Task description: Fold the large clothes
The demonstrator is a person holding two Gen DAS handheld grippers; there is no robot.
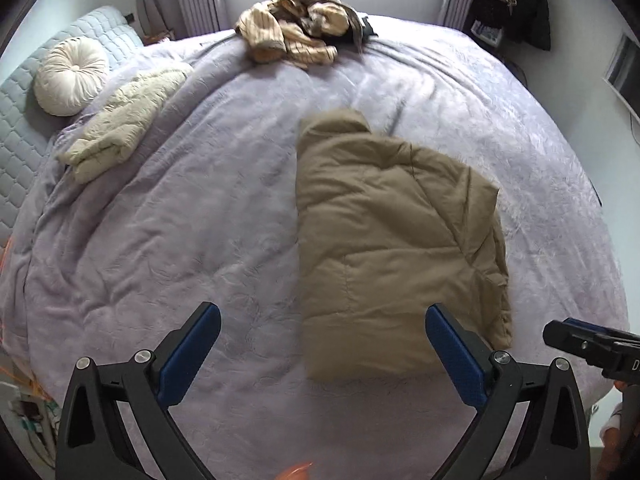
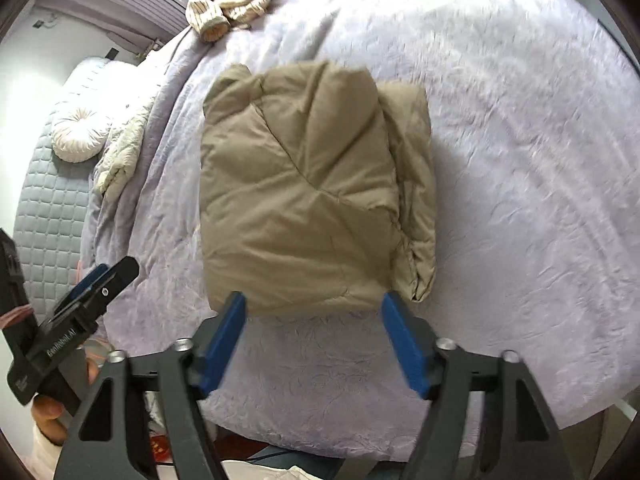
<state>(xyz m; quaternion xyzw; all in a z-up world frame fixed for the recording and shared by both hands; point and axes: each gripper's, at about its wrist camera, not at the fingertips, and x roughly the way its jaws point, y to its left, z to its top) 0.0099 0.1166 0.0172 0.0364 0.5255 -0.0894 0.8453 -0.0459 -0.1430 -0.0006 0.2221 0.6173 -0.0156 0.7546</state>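
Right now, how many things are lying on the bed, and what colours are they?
Tan: 1, the folded puffy jacket
Cream: 2, the folded garment and the round cushion
Striped beige: 1, the crumpled pile of clothes
Total: 4 things on the lavender bedspread

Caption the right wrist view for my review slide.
Open right hand-held gripper above a folded tan padded jacket on the lilac bedspread, holding nothing.
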